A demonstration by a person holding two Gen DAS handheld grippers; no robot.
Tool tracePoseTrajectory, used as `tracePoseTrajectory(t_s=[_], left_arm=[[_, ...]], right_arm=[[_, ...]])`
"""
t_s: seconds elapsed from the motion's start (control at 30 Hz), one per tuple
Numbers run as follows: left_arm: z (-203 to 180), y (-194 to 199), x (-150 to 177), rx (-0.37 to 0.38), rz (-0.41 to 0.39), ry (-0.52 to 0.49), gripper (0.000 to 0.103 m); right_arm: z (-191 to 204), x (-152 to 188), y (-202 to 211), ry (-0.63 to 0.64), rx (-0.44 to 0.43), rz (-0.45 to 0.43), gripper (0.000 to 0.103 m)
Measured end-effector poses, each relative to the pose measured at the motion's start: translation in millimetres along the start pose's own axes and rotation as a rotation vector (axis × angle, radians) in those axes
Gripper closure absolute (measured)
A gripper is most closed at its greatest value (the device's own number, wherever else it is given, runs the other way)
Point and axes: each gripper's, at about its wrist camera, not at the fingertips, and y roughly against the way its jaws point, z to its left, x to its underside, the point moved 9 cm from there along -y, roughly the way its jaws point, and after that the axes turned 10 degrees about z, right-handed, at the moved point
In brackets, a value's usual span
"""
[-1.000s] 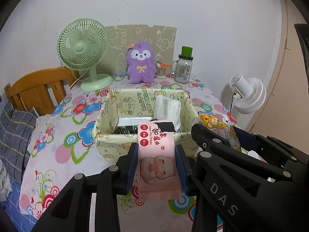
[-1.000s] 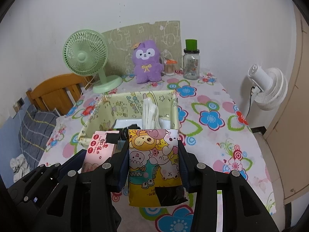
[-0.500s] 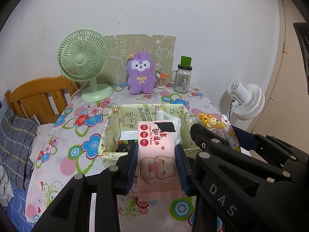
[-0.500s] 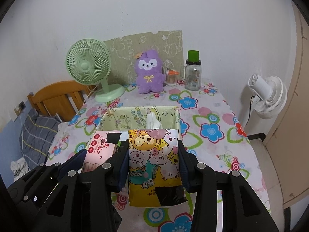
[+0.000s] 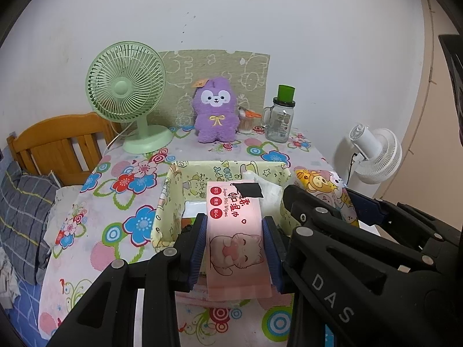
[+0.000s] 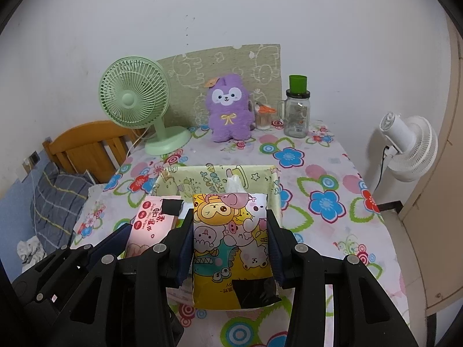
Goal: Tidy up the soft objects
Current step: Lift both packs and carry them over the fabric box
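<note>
While both packs remain clamped exactly as in the earlier views, the pale yellow-green cartoon-print fabric storage box (image 5: 170, 202) now sits lower and smaller in each wrist view and more of the flowered tablecloth (image 5: 127, 179) shows around it: both hands have drawn back and slightly up from the box, packs still in hand. Judgement: neither pack has been deposited, so the placing step remains open. Left gripper (image 5: 235, 245): jaws partly apart and closed on the two long edges of the pink soft wet-wipes pack with a cat drawing (image 5: 235, 237), held above the near wall of the box. Right gripper (image 6: 230, 240): jaws partly apart and pressed on both sides of the yellow soft tissue pack printed with cartoon animals (image 6: 231, 237), held just beside the pink pack and also short of the box. Box contents: a white tissue tuft (image 6: 235, 183) and a flat white item, not identifiable. Grip widths unchanged across the views.
</note>
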Motion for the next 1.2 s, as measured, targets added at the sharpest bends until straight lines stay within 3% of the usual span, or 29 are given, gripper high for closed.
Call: tracePoseTrajectory(t_s=[1.2], left_arm=[[14.3,-53.6,-43.5,-0.044,0.010,-0.012,0.064]], right_arm=[[-6.0,-44.2,-61.1,-0.017,-0.026,0.025,0.055]])
